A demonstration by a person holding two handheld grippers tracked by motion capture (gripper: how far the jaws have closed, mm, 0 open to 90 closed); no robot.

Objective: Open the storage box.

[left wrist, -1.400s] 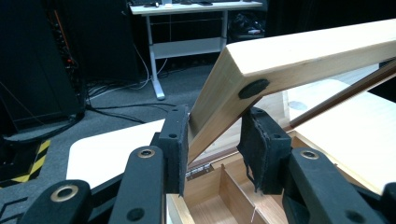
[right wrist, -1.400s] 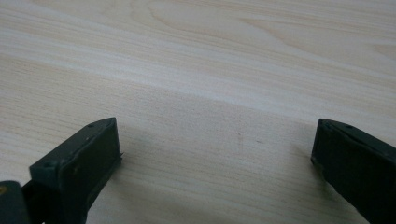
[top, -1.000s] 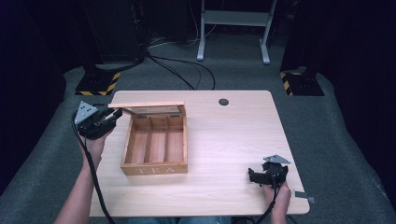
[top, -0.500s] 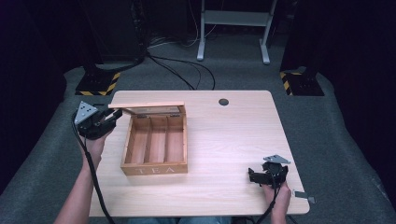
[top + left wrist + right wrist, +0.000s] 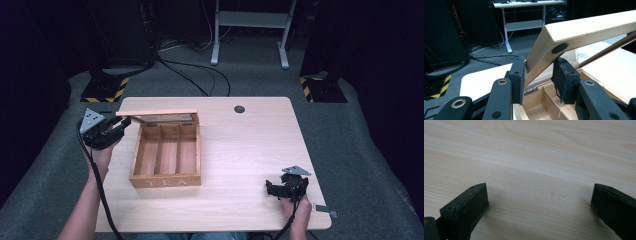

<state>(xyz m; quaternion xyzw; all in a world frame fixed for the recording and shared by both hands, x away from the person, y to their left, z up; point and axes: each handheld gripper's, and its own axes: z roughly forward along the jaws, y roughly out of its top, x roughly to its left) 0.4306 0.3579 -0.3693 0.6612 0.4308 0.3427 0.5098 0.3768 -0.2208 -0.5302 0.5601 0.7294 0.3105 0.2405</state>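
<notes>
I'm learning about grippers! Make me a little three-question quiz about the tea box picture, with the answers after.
1. True or false: the lid of the tea box is raised.
2. Which gripper has the lid between its jaws? A) left gripper B) right gripper
3. Fill in: the open box shows ___ long compartments.

Key
1. True. The lid is lifted at the hinge, and you can see inside the box.
2. A. The left gripper's pads sit on either side of the lid's corner. The right gripper is wide open above the bare table, near its front right corner.
3. Three, and nothing can be seen in them.
</notes>
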